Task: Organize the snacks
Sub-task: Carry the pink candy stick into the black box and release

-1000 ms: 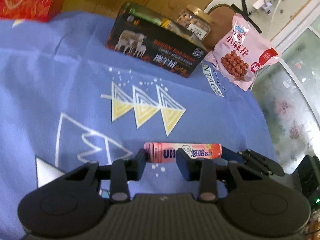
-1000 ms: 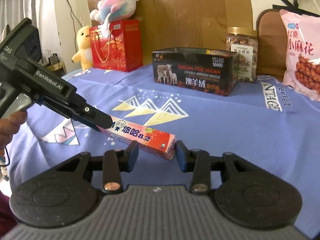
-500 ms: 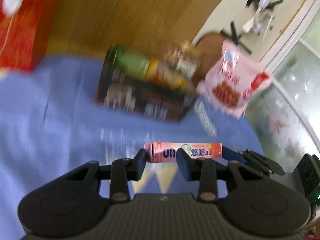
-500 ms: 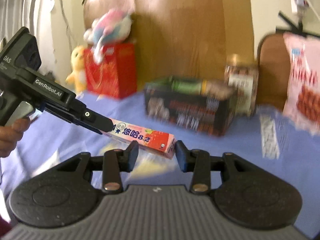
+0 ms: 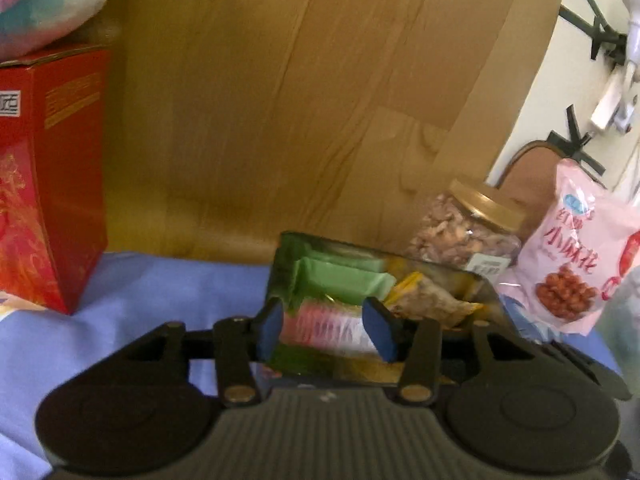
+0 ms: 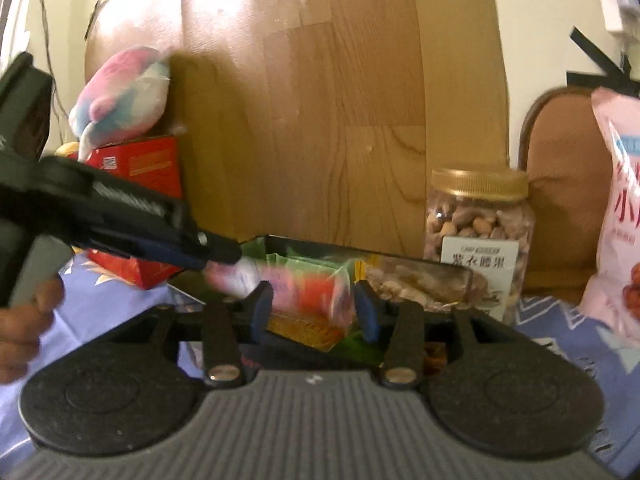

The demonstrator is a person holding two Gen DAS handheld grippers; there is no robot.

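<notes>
Left gripper [image 5: 326,334] shows both blue pads [image 5: 269,330] spread apart, with the pink candy stick pack [image 5: 328,326] seen blurred between them. Whether the pads touch the pack cannot be told from this view. In the right wrist view, the left gripper [image 6: 224,254] enters from the left, and its dark fingertips meet the left end of the pack [image 6: 296,292]; whether they clamp it cannot be told because of blur. Right gripper [image 6: 314,310] has its 2 blue pads [image 6: 262,308] standing apart on either side of the pack's right end, with a visible gap at the right pad, so it is released.

The pack hangs above the open dark snack box [image 5: 490,304], roughly level, over its near half. Inside the box lie green wrapped bars [image 5: 344,280], a yellow-edged packet [image 5: 432,300] and, in the right wrist view, an orange-yellow packet [image 6: 308,330].

The box rests on a blue printed cloth [image 5: 160,280]. Just behind the box's right corner stands a clear nut jar [image 6: 478,232] with a gold lid. To the right of the jar leans a pink snack bag [image 5: 580,256] printed with red-brown pieces. On the left of the cloth stands a red carton [image 5: 52,172], with a pastel plush toy [image 6: 124,96] on top of it. Behind everything rises a wooden panel [image 5: 300,100].
</notes>
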